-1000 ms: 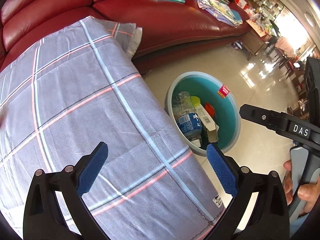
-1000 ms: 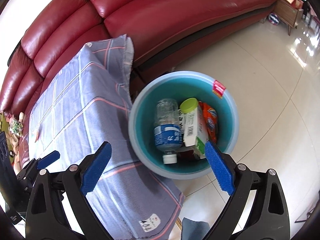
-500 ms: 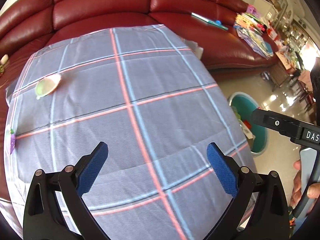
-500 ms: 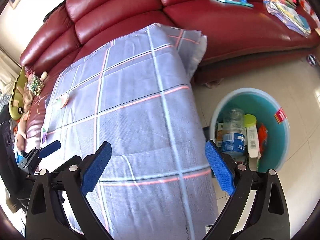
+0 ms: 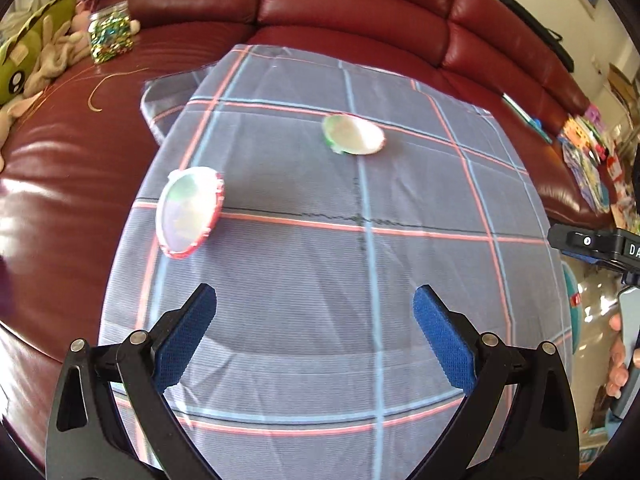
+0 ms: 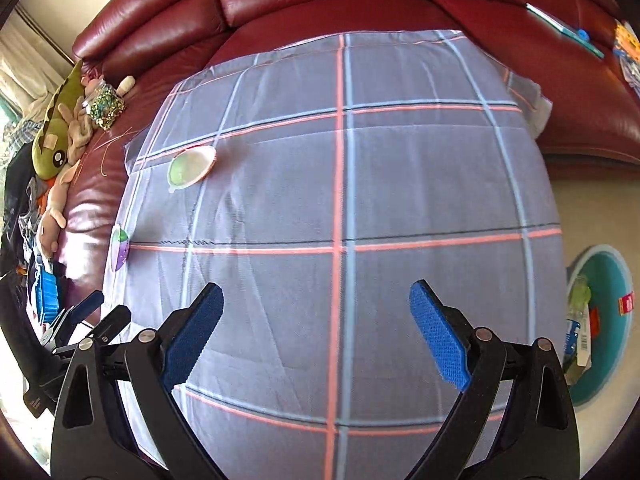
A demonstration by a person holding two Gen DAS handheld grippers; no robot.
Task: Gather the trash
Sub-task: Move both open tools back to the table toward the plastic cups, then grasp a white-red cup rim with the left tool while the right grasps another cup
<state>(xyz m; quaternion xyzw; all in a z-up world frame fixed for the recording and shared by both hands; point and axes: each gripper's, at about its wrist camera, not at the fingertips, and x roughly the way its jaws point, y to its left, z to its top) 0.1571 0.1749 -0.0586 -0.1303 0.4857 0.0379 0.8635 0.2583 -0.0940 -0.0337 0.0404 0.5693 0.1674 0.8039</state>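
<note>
now swung from the teal bin (image 6: 608, 320) back over the plaid cloth (image 5: 360, 280); both grippers (image 5: 316, 336) (image 6: 316, 332) spread wide, empty, facing two foil lids (image 5: 190, 212) (image 5: 354, 135) left to collect.

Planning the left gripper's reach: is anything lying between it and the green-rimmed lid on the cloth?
Nothing: in the left wrist view only bare plaid cloth separates the open left gripper from the green-rimmed lid. The red-rimmed lid sits off to the side.

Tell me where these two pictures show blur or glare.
Left wrist view: the two lids on the cloth look smeared; glare whitens the sofa at left. Right wrist view: sharper, though the bin at the edge is soft.
</note>
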